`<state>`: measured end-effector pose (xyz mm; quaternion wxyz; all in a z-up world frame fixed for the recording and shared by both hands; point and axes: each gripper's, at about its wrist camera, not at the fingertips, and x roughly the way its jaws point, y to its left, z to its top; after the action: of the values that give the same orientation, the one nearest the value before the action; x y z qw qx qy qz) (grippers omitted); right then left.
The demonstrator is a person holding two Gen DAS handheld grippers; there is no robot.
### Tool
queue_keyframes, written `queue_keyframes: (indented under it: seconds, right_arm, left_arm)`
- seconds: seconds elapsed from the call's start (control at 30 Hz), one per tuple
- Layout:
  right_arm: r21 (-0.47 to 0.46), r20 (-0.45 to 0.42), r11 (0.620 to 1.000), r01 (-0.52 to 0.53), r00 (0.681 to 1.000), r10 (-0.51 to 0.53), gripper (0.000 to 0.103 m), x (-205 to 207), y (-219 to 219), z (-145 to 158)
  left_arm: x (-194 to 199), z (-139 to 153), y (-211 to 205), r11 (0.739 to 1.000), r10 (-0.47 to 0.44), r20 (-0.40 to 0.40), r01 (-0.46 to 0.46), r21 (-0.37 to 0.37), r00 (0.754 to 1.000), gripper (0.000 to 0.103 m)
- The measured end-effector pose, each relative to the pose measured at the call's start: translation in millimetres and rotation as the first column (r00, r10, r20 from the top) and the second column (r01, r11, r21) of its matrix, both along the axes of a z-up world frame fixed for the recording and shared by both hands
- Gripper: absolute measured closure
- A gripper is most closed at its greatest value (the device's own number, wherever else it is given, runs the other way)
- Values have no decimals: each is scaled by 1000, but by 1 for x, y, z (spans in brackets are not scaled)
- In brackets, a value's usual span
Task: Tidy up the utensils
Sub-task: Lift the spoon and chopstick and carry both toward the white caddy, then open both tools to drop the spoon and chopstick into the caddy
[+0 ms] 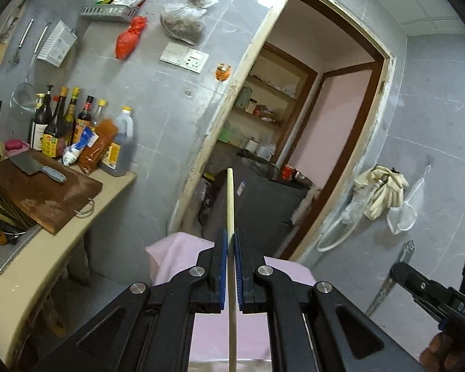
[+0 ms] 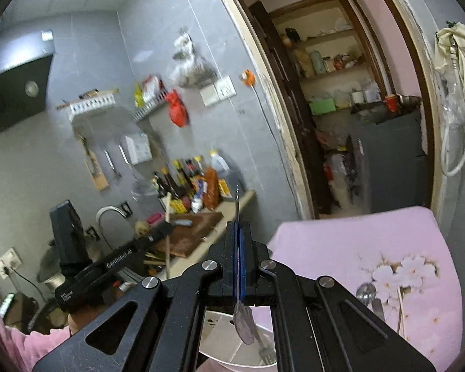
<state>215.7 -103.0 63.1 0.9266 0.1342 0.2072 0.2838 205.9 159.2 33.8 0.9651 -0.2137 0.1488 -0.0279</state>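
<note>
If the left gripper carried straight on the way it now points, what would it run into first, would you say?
Probably the dark grey cabinet standing in the open doorway. The left gripper, shut on a pale wooden chopstick, points over the pink cloth towards it; nothing nearer shows in that line, though the fisheye leaves depth unclear.

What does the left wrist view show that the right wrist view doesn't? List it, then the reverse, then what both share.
Only the left wrist view: the left hand-held gripper shut on a wooden chopstick, seen from behind, and the cleaver's blade.

Only the right wrist view: the right hand-held gripper shut on a metal spoon, a white container holding a fork, and the tablecloth's flower print.

Both: cutting board, sauce bottles, red bag, doorway.
</note>
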Motion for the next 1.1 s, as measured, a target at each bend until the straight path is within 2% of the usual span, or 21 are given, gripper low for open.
queue_keyframes:
  seconds: [0.17,0.43,0.6,0.8,0.93,1.03,1.1]
  right_arm:
    - [-65,-40,998,28,999,-30,102,1,16,-31]
    - [-98,-140,994,46,988,-60,102,10,21,-78]
    - [-119,-173,992,41,983,-61,102,12,22,-98]
    - [-142,-200,990,18,979,-46,101,12,22,-108]
    - [-155,-221,988,-7,975,-27,100,13,22,-110]
    - [-155,-229,988,-13,973,-23,99,12,18,-110]
    - [-155,-224,988,-15,974,-20,98,12,15,-109]
  left_arm:
    - [3,-27,0,1000,-6,13,6,-3,1000,98]
    - [-5,-56,-30,994,-1,45,-4,107,999,98]
    - [-9,-75,-39,991,-3,5,2,135,1000,98]
    - [-17,-78,-44,985,-26,-44,33,169,999,97]
    - [-20,-75,-42,988,-60,-93,72,136,994,96]
    - [-24,-72,-42,990,-56,-117,71,124,992,82]
    - [-30,-67,-42,991,-41,-115,54,119,992,64]
